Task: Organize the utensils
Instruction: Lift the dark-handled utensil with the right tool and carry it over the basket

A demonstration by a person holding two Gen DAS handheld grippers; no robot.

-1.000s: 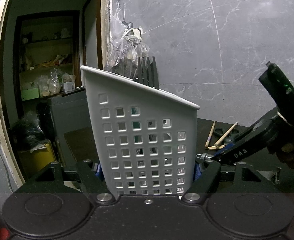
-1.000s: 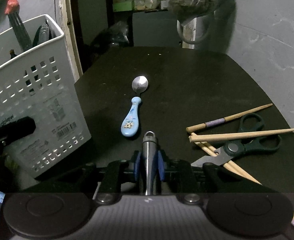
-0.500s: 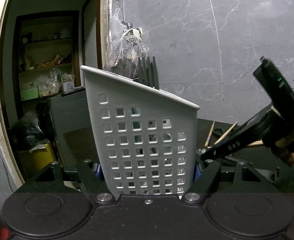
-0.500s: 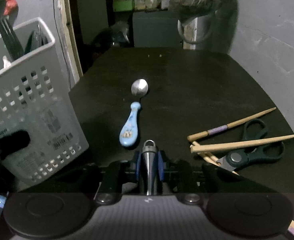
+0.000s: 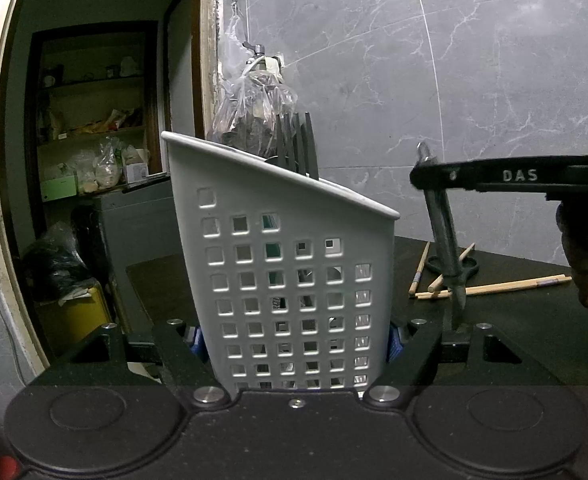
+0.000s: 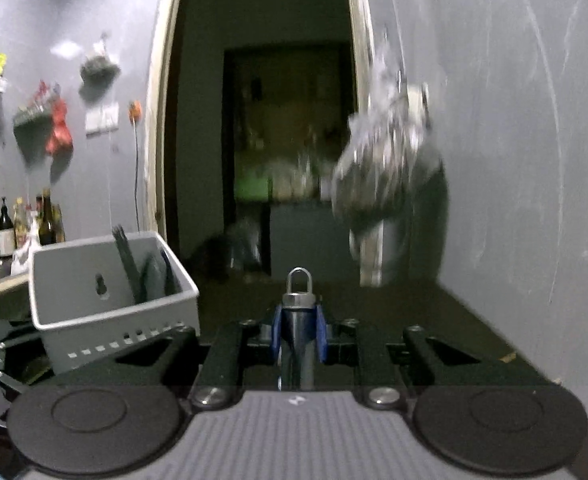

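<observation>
My left gripper (image 5: 294,340) is shut on the foot of a white perforated utensil basket (image 5: 285,280), which stands upright on the black table (image 5: 514,340). Dark fork-like utensils (image 5: 298,144) stick out of the basket's top. In the left wrist view my right gripper (image 5: 426,176) is level to the right of the basket's rim. It is shut on a steel utensil (image 5: 446,240) that hangs tip down. In the right wrist view the utensil's ringed handle end (image 6: 298,300) stands between the blue pads, with the basket (image 6: 109,308) to the lower left.
Wooden chopsticks (image 5: 494,286) and dark scissors (image 5: 434,266) lie on the table behind the hanging utensil. A plastic bag (image 5: 253,108) hangs on the wall behind the basket. An open doorway with shelves is at the left. A hand (image 5: 586,264) holds the right gripper.
The right gripper has lifted off the table with the steel utensil and tipped up to level, so its view swung from the tabletop to the doorway. The left gripper and basket stayed put.
</observation>
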